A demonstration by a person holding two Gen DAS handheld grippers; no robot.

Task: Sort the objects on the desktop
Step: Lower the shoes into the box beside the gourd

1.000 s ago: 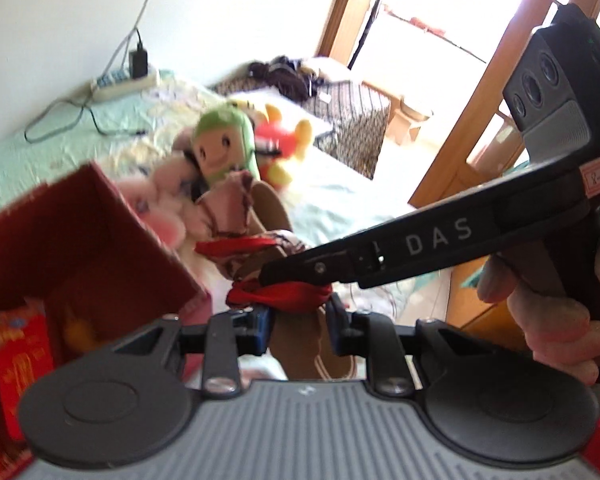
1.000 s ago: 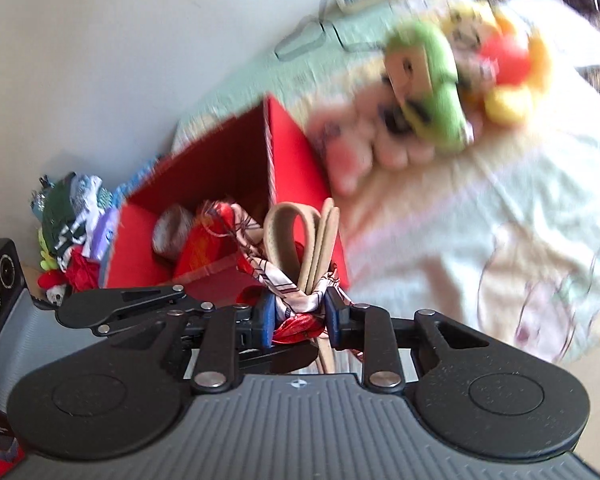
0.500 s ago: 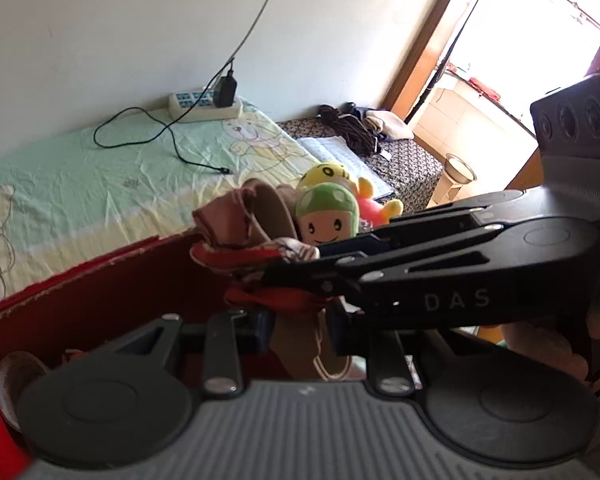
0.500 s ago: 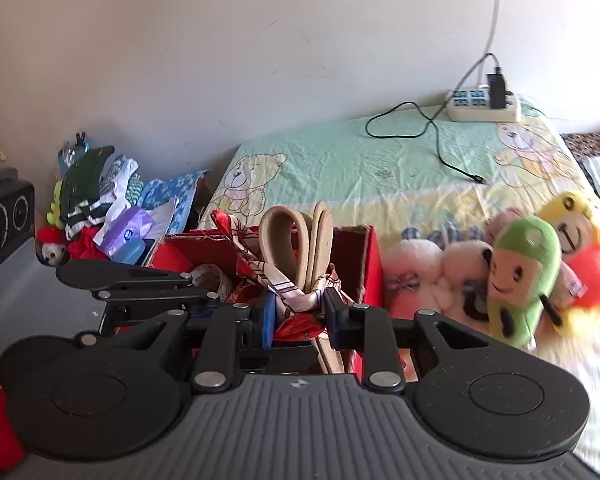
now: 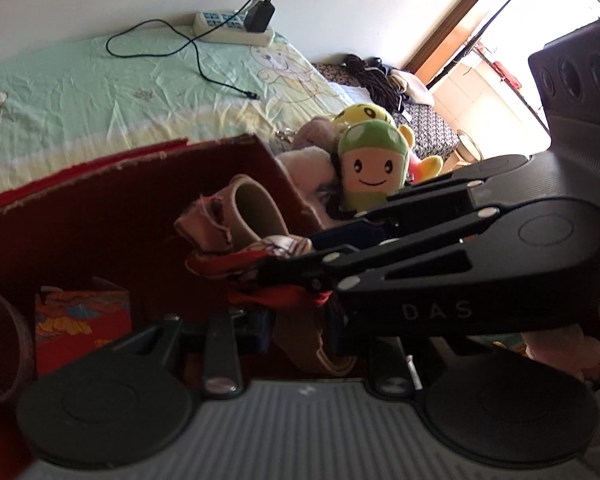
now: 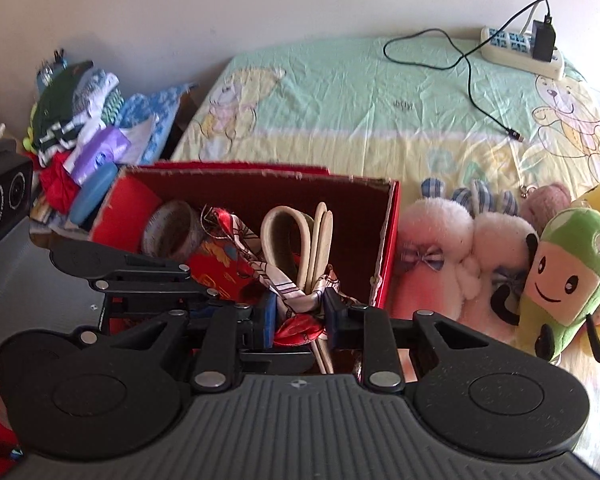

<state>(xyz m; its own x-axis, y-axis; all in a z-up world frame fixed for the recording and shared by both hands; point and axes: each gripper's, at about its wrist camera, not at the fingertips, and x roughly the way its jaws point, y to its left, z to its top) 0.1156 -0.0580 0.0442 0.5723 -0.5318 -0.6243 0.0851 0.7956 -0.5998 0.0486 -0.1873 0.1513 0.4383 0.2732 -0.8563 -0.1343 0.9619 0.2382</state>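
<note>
Both grippers hold one bundle: a beige belt (image 6: 296, 240) wrapped in a red and white patterned scarf (image 6: 260, 256). My right gripper (image 6: 300, 316) is shut on the scarf and belt, inside the open red box (image 6: 388, 240). My left gripper (image 5: 300, 328) is shut on the same bundle; the belt loop (image 5: 256, 212) sticks up in front of it, over the red box (image 5: 100, 216). The right gripper crosses the left wrist view from the right. The box also holds a tape roll (image 6: 172, 228) and a red printed packet (image 5: 80, 320).
A pile of plush toys, with a green-capped one (image 6: 564, 276) in front, lies right of the box on a green and yellow bedsheet (image 6: 340, 100). A power strip (image 6: 520, 48) with a cable lies at the bed's far end. Folded clothes and packets (image 6: 88, 128) are stacked left of the box.
Both grippers have moved down with the bundle into the red box. The views have swung and steadied; the box wall now rises higher in the left wrist view.
</note>
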